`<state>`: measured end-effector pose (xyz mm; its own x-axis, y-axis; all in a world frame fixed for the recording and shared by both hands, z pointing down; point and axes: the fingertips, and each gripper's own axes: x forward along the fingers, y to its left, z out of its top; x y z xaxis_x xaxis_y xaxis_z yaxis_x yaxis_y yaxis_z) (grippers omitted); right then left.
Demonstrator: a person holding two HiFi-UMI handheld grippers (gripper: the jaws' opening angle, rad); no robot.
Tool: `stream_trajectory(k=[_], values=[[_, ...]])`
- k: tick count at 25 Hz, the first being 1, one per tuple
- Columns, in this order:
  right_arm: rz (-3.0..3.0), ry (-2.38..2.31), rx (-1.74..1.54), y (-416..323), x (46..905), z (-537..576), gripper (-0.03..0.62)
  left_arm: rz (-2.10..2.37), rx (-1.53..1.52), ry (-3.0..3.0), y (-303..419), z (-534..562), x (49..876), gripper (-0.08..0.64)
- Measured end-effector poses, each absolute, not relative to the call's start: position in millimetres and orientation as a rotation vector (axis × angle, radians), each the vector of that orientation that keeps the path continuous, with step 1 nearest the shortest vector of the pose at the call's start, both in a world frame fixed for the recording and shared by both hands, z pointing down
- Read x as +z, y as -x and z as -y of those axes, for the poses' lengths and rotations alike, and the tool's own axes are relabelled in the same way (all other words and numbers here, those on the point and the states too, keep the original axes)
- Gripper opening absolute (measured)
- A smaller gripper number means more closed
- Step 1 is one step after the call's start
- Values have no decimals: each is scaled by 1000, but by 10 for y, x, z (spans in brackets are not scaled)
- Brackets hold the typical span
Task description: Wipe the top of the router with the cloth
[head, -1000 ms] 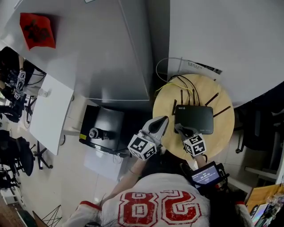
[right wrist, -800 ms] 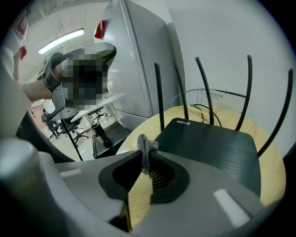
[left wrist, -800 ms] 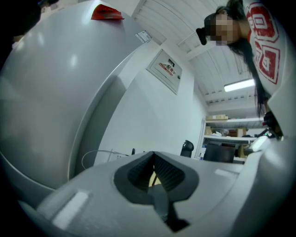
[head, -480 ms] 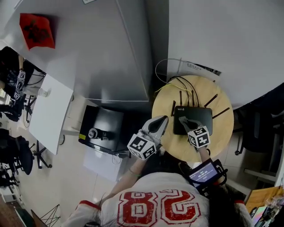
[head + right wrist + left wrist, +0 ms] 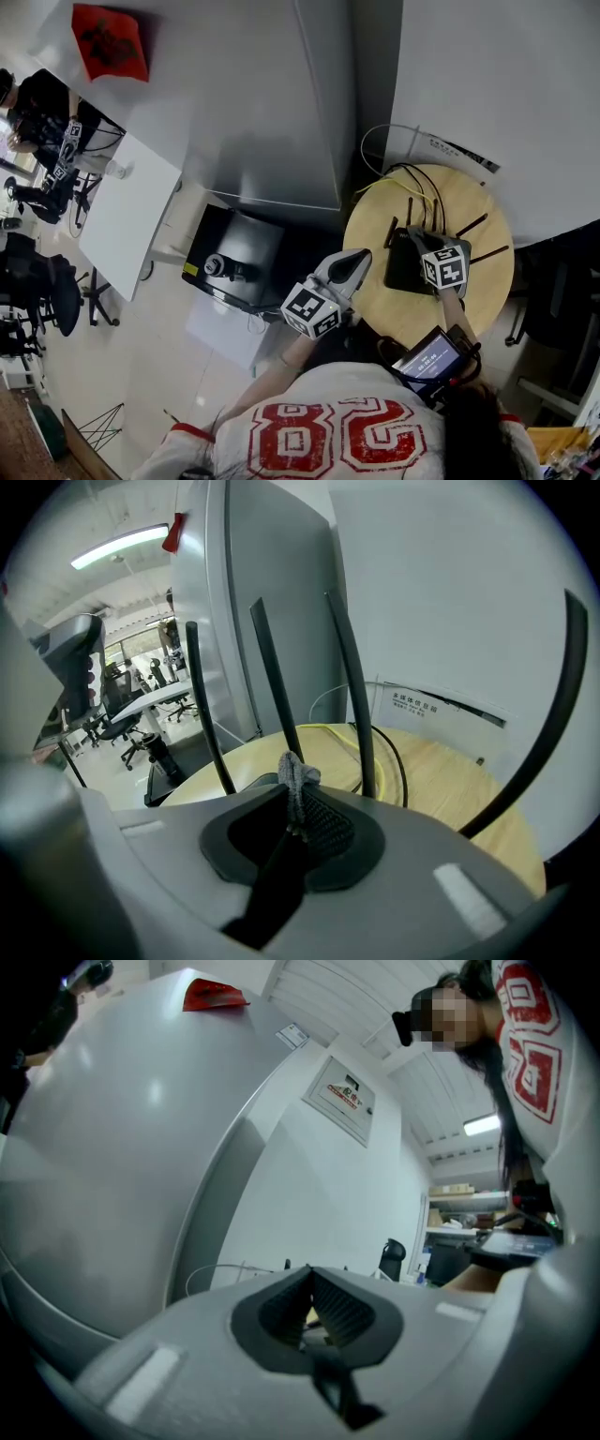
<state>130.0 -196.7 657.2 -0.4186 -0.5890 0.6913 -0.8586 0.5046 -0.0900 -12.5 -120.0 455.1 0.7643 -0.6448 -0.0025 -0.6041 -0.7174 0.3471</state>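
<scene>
A black router with several upright antennas lies on a round wooden table. My right gripper sits over the router's top toward its far side, shut on a small grey cloth. In the right gripper view the cloth bunches out between the jaws of that gripper, right in front of the antennas. My left gripper hangs off the table's left edge, away from the router. In its own view the left gripper has its jaws together with nothing between them.
Yellow and black cables run from the router's back over the table to the wall. A tall grey cabinet stands left of the table, with a black box on the floor below it. Farther left are a white desk and office chairs.
My right gripper has slid with the cloth from the router's near edge across its top toward the antennas. The left gripper has stayed beside the table. The head view has shifted.
</scene>
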Motion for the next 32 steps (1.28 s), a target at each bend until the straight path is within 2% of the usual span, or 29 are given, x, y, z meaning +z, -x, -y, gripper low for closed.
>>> stream_trajectory(k=[32], values=[[2210,-1222,794,-957,6601,399,41,741,-199,-2656,-375,970,4566,-2]])
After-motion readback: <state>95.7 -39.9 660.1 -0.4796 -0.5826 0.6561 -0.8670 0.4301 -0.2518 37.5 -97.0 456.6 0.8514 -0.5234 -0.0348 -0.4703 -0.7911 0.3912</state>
